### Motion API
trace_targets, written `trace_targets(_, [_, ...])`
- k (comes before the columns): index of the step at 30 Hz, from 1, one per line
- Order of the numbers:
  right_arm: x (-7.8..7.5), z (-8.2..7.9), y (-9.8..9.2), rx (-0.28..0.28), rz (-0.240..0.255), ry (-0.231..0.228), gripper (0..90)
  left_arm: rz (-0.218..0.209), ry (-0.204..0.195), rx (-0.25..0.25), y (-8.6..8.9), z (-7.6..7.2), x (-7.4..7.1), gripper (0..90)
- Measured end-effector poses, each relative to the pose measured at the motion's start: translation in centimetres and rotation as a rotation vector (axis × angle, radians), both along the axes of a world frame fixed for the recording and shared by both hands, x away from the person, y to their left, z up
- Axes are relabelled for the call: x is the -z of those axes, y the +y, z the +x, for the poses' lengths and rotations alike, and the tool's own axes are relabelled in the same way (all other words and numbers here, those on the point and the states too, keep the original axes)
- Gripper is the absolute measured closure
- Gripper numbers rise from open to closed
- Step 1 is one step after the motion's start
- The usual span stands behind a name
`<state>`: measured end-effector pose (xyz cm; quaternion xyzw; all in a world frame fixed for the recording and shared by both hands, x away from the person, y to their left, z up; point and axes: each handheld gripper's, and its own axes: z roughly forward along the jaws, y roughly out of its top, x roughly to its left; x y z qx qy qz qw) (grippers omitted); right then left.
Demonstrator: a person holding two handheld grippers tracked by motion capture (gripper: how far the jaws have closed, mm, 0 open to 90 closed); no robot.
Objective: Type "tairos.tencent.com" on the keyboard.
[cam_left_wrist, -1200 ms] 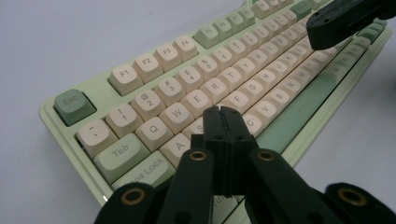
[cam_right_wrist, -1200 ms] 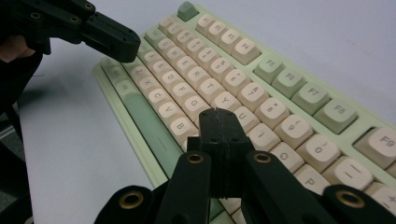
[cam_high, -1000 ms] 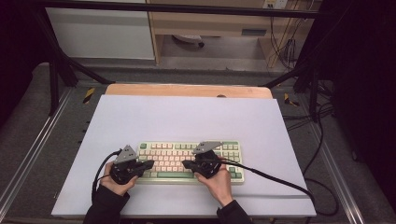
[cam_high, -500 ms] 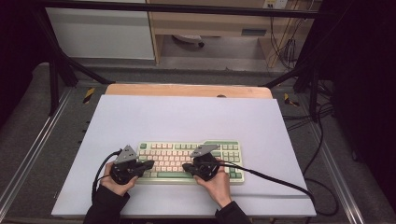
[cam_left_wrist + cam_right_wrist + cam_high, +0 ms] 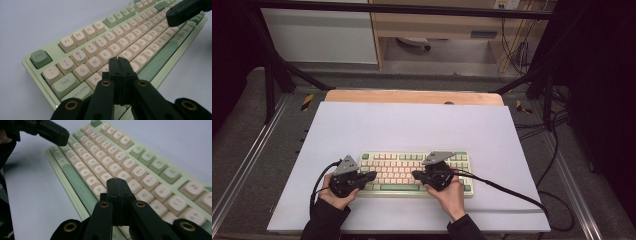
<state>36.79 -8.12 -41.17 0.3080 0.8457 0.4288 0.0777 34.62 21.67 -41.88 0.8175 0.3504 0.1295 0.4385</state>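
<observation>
A pale green keyboard [image 5: 404, 161] with cream keys lies near the front of the white table top. My left gripper [image 5: 373, 175] hovers over its left end, jaws pressed together with nothing between them. In the left gripper view that gripper [image 5: 118, 60] points at the keys [image 5: 100, 53] around the letter rows. My right gripper [image 5: 415, 174] sits over the middle right of the keyboard, also shut and empty. In the right gripper view that gripper [image 5: 116, 181] hangs above the lower letter rows of the keyboard [image 5: 117, 157]. Each gripper view shows the other gripper farther off.
The white table top [image 5: 412, 125] has free room behind and beside the keyboard. A wooden strip [image 5: 412, 96] runs along its far edge. A black cable [image 5: 512, 192] trails from the right gripper toward the front right corner. Metal frame rails flank the table.
The right gripper has shifted slightly over the keyboard. The left gripper has stayed in place. Both stay shut.
</observation>
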Motion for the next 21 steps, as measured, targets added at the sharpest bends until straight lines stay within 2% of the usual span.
trace_targets(5, [-1.1,0.1,-2.8,0.052,0.029,-0.016,86.4,-0.001,-0.004,0.002,0.3,0.0,-0.3,88.3])
trace_targets(9, [-1.5,0.1,-5.6,0.101,0.050,-0.026,77.8,0.008,0.000,0.004,0.7,0.1,-0.3,80.5])
trace_targets(14, [-1.2,-0.1,-8.9,0.168,0.075,-0.042,60.0,0.039,0.003,0.005,1.5,0.0,0.0,66.4])
trace_targets(18, [-0.8,-0.4,-11.0,0.201,0.069,-0.060,42.1,0.028,0.003,-0.011,2.7,-0.1,0.0,54.5])
trace_targets(21, [-0.5,-0.6,-12.2,0.217,0.072,-0.074,31.0,0.042,-0.003,-0.029,3.5,-0.3,0.0,45.2])
